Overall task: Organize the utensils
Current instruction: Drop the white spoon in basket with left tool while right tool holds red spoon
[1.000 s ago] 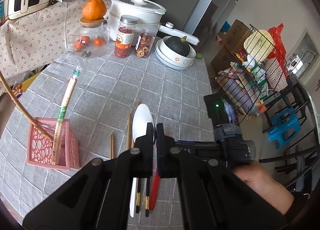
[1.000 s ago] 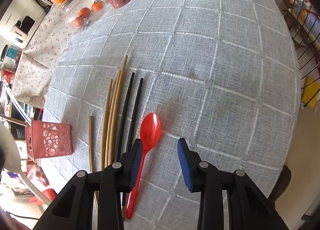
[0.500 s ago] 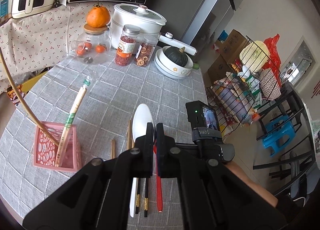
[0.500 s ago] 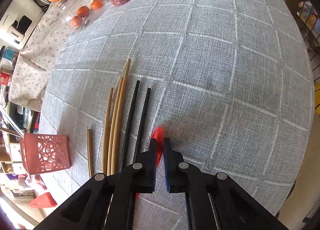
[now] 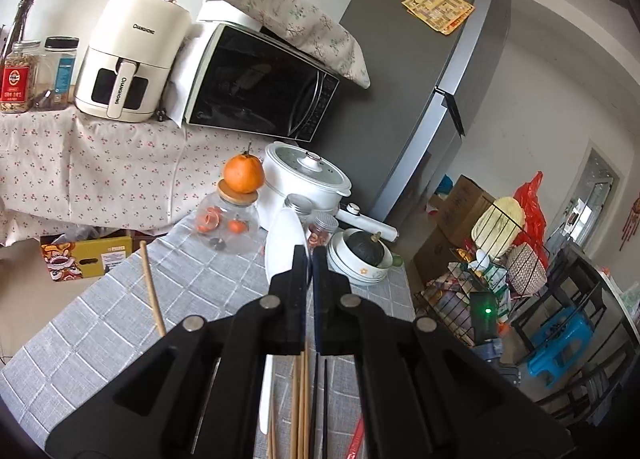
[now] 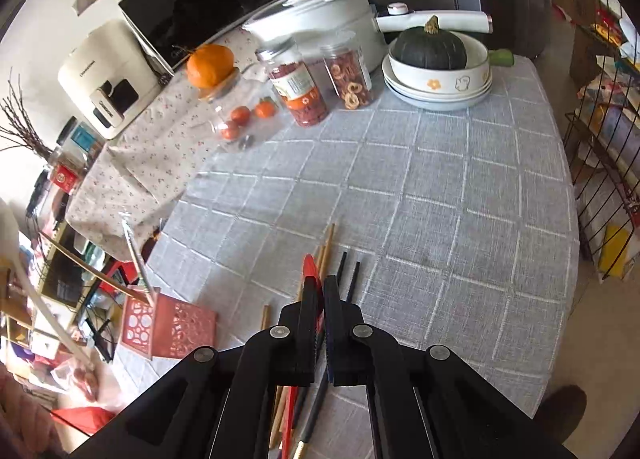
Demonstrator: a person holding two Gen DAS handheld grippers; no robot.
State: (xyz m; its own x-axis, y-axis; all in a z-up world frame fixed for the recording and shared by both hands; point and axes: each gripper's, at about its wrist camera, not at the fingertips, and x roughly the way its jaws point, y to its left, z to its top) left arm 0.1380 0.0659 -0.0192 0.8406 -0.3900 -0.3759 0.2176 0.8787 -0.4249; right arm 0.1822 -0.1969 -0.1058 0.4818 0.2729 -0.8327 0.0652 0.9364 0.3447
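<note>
Soft daylight, fisheye-warped edges, dark vignetted corners

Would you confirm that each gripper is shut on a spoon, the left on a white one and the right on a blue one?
Only the colour is wrong. In the right wrist view, the right gripper is shut on a red spoon, not a blue one. The left gripper is shut on the white spoon, as the left wrist view shows.

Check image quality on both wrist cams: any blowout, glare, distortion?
Left wrist: heavy fisheye bending of the fridge, dark corners, reflections on the microwave door. Right wrist: blown-out white at the left edge, tablecloth evenly lit and sharp.
</note>
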